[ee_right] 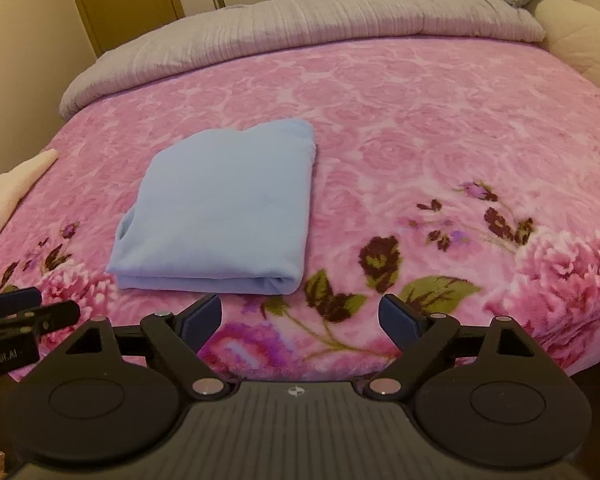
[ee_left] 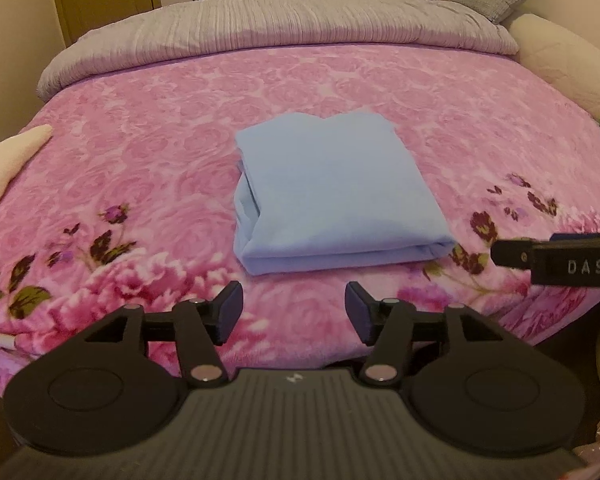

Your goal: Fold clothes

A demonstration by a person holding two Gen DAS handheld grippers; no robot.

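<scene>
The folded blue garment [ee_left: 336,192] lies flat on the pink floral blanket [ee_left: 140,128] of the bed, its thick folded edge facing both grippers and its long axis running away toward the grey duvet [ee_left: 260,24]. The left gripper [ee_left: 294,312] sits just before that near edge, almost centred on it, jaws apart and empty. The right gripper [ee_right: 300,320] hangs off the garment's right near corner, jaws wide and empty.
</scene>
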